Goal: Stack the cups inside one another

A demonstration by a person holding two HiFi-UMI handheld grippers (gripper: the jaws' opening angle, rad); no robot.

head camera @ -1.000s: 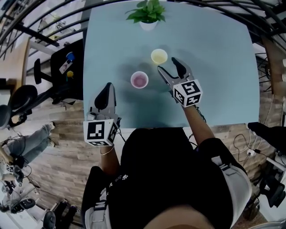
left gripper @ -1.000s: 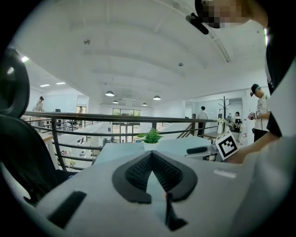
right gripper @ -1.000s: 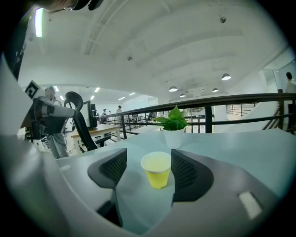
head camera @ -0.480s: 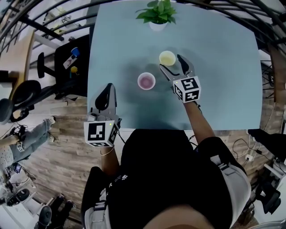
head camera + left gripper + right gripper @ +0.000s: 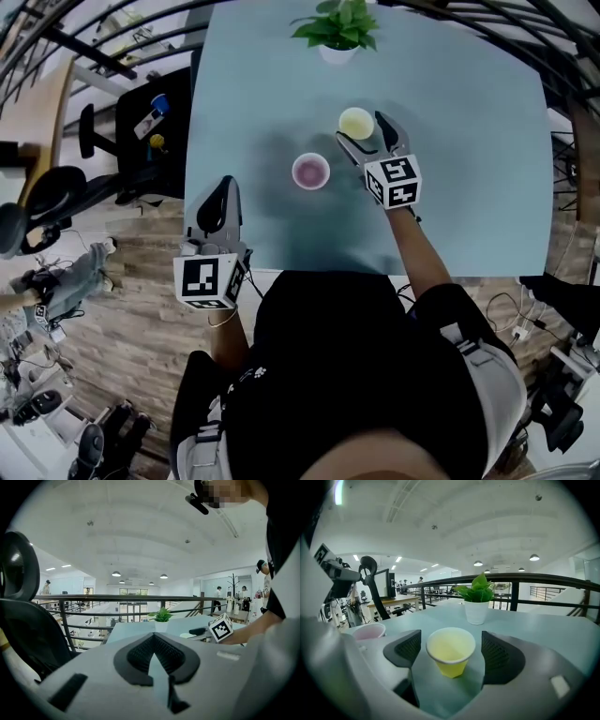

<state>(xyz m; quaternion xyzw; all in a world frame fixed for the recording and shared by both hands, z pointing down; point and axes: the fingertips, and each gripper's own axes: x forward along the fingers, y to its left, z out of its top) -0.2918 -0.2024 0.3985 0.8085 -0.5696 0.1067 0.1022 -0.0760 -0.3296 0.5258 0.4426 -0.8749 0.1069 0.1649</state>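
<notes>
Approach is the step in hand: the right claw [image 5: 366, 134] has its jaws wide apart, having just been opening, and the yellow paper cup [image 5: 450, 652] stands upright between them on the desk [image 5: 469, 187], with the pads not yet touching it. The pink paper cup [image 5: 310, 172] stands apart, at about eight o'clock from the yellow one; the potted plant [image 5: 339, 28] is at twelve. The left claw [image 5: 154, 660] is together and empty, near the desk's seven o'clock edge. Next, I judge, the jaws must close gently on the thin cup wall, then lift it over the pink cup.
</notes>
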